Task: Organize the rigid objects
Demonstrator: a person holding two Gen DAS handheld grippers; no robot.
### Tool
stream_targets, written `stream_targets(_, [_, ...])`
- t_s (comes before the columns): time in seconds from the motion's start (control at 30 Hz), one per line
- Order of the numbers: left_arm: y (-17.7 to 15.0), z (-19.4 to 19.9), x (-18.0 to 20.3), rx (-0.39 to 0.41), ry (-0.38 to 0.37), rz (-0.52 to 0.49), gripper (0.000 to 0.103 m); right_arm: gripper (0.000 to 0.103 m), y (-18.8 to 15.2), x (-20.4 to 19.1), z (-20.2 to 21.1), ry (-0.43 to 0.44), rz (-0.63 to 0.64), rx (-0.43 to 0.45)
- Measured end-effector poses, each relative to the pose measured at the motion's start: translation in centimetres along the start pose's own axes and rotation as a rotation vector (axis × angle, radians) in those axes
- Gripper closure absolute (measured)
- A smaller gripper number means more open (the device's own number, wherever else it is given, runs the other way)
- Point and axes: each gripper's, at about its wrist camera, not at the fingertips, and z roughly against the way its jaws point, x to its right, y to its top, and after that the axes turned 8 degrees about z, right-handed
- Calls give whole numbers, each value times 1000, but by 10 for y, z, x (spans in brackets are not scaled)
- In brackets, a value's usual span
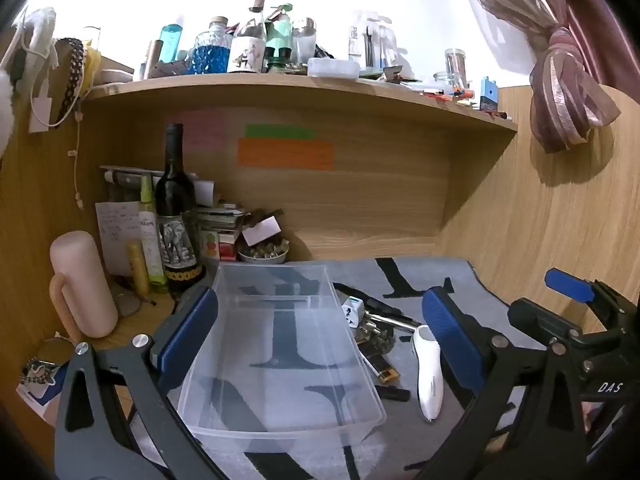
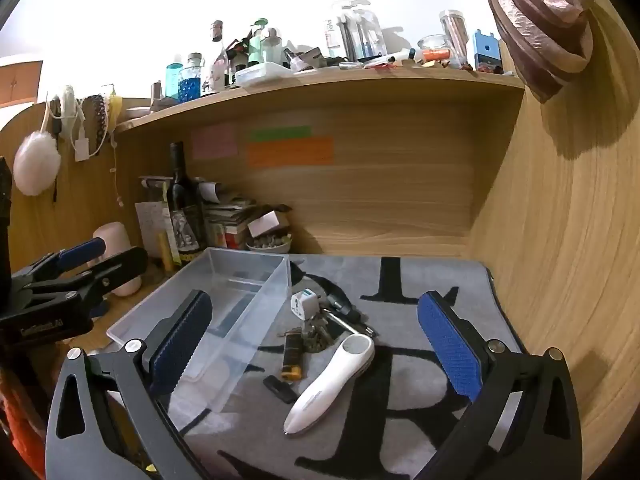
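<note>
A clear plastic bin [image 1: 362,408] [image 2: 120,330] lies empty on the grey mat. To its right lie a white handheld device [image 1: 429,376] [image 2: 332,376], a white travel adapter [image 1: 353,311] [image 2: 303,304], a bunch of keys [image 2: 316,336], a black-and-yellow lighter [image 2: 292,358] and a small black stick [image 2: 280,389]. My left gripper [image 1: 320,336] is open, its jaws either side of the bin. My right gripper [image 2: 316,344] is open above the loose items and also shows in the left wrist view [image 1: 568,284].
A grey mat [image 2: 420,280] with black letters covers the desk. A wine bottle [image 1: 174,208], a pink mug [image 1: 82,284], small bottles and stacked boxes crowd the back left corner. A cluttered shelf [image 1: 304,88] runs overhead. A wooden wall [image 2: 560,260] stands right.
</note>
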Motion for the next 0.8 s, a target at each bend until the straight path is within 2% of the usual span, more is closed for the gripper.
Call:
stream_targets(0.2, [-3,-3,2,-23,5,-8,0,0,2,3,0,3,-8,5])
stream_targets(0.8, [-8,-8,8,-23,1,-7,0,0,0,-1,-2,6,-13,-7])
